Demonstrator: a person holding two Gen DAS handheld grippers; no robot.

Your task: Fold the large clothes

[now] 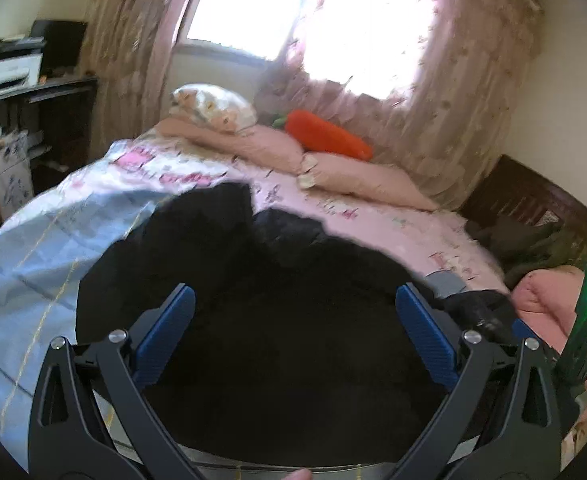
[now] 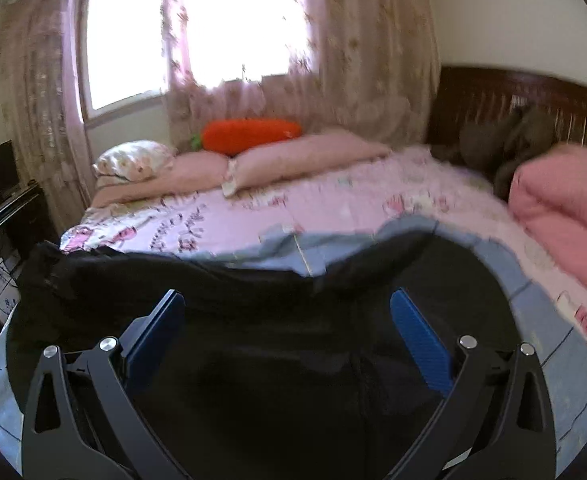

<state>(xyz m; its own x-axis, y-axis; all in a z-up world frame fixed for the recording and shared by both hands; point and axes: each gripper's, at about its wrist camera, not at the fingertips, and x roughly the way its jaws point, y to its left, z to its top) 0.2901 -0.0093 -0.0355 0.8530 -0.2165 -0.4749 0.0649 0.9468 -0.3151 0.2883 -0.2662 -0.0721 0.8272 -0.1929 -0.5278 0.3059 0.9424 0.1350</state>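
The black garment (image 1: 293, 320) is lying spread on the bed (image 1: 373, 216), over a pale blue sheet (image 1: 33, 248). The left hand-held gripper (image 1: 295, 304) and right hand-held gripper (image 2: 287, 308) are hovering above it, jaws wide, gripping nothing. Fabric appears soft, limp, bulky; taking hold at an edge or corner is advisable.

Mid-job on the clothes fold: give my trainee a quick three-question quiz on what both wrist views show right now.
1. True or false: the left gripper is clamped on the black garment.
2. What orange thing lies on the pink pillows?
3. The garment lies on: A) the floor, B) the light blue sheet, C) the desk.

Key:
1. False; its jaws stand wide, as do the right gripper's.
2. A carrot-shaped cushion.
3. B.
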